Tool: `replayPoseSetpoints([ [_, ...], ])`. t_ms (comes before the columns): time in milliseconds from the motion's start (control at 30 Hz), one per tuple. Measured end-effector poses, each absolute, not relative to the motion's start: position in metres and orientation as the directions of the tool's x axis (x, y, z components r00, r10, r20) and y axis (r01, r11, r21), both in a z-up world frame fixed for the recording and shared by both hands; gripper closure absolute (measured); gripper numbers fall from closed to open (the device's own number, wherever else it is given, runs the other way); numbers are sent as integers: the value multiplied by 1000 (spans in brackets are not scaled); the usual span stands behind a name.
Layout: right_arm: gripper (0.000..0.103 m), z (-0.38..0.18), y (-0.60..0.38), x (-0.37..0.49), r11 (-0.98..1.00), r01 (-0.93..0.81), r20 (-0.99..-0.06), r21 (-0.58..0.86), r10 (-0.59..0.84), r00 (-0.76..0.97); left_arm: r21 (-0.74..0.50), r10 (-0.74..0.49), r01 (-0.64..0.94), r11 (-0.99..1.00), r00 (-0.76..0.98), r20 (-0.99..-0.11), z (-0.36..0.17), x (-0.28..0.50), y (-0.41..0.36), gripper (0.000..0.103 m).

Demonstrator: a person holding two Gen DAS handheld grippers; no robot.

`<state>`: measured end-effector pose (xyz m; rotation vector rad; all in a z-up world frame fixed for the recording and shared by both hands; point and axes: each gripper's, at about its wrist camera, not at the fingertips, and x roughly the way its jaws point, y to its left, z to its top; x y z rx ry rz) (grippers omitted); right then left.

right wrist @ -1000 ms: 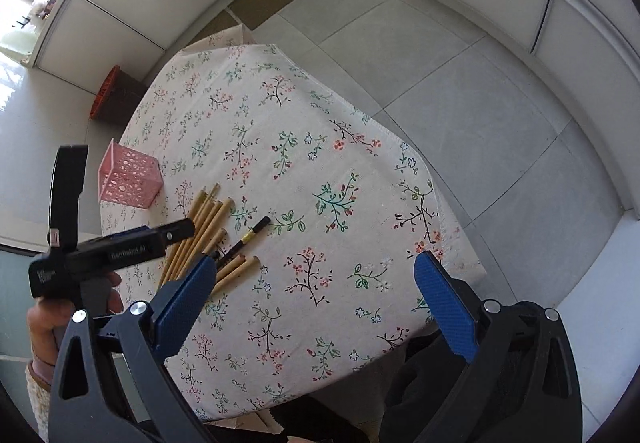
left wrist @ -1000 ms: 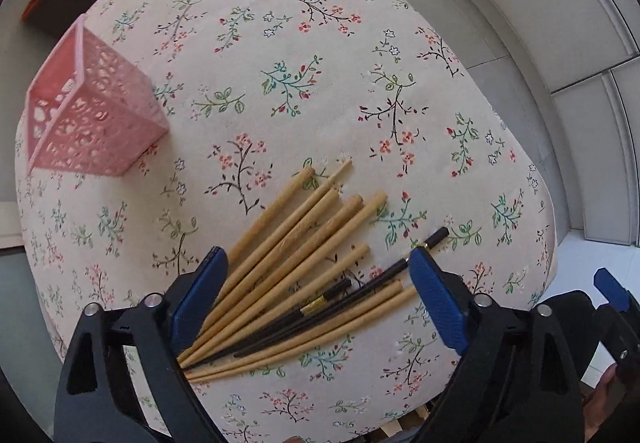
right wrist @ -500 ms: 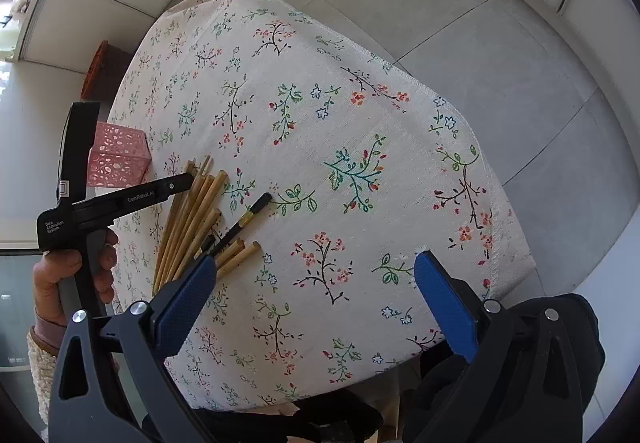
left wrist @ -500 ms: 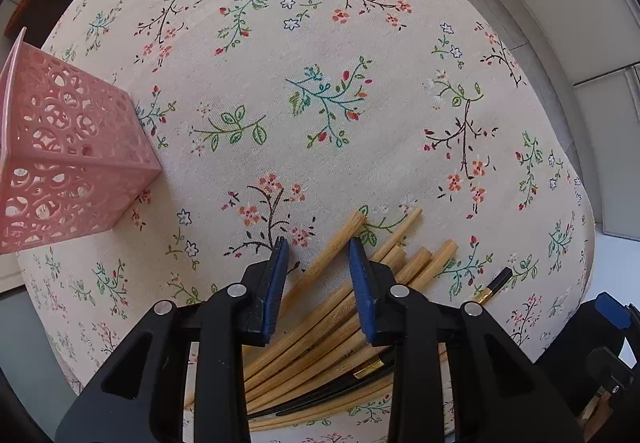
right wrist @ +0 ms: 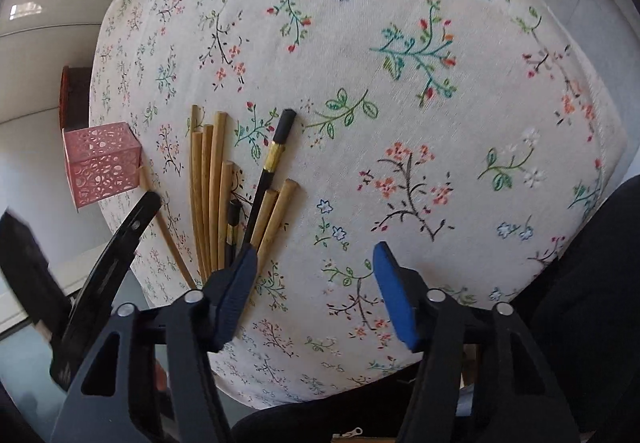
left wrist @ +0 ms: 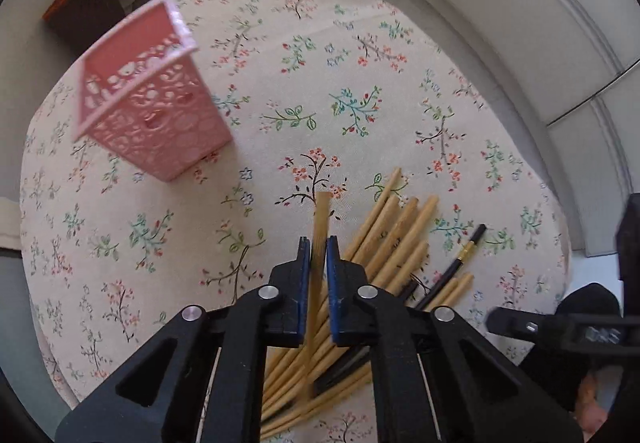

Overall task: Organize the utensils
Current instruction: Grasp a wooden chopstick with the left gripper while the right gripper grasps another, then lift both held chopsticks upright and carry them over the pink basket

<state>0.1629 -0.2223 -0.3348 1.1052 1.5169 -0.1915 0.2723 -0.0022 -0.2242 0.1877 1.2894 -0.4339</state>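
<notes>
My left gripper point(left wrist: 319, 247) is shut on one wooden chopstick point(left wrist: 322, 215), whose tip sticks out ahead of the pads, lifted clear of the cloth. The other wooden chopsticks point(left wrist: 400, 239) and a black chopstick point(left wrist: 464, 255) lie fanned just to its right. The pink perforated basket point(left wrist: 148, 111) stands upright to the upper left. In the right wrist view my right gripper point(right wrist: 315, 249) hangs low over the flowered tablecloth point(right wrist: 400, 103), its jaws closing with nothing between them. Its left finger sits by the near ends of the chopstick pile point(right wrist: 212, 179). The held chopstick point(right wrist: 160, 211) slants beside the basket point(right wrist: 100, 167).
A dark bin with an orange rim point(left wrist: 84, 15) stands on the floor beyond the table's far left edge. White wall panels point(left wrist: 520, 3) curve around the back and right. A person's dark clothing point(right wrist: 580, 283) is at the near table edge.
My left gripper closed on one wooden chopstick and raised it off the pile, swinging toward the basket. My right gripper came down near the table and its jaws narrowed.
</notes>
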Motion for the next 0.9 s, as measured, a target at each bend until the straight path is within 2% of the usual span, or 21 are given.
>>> replayPoseSetpoints([
  [167, 72, -339, -211, 170, 522, 748, -879, 410, 446, 170, -193, -320, 384, 903, 299, -899, -184, 219, 30, 97],
  [333, 82, -345, -204, 176, 474, 792, -886, 385, 430, 174, -254, -392, 381, 889, 346, -852, -173, 193, 48, 97],
  [533, 83, -347, -200, 182, 467, 804, -905, 368, 377, 196, -278, -442, 412, 867, 383, -811, -159, 174, 61, 97],
  [767, 87, -342, -180, 206, 554, 791, -951, 262, 286, 115, -293, -463, 415, 862, 404, -789, -151, 173, 72, 97],
  [900, 96, -343, -172, 211, 618, 737, -954, 272, 274, 122, -301, -481, 428, 852, 416, -771, -139, 166, 73, 96],
])
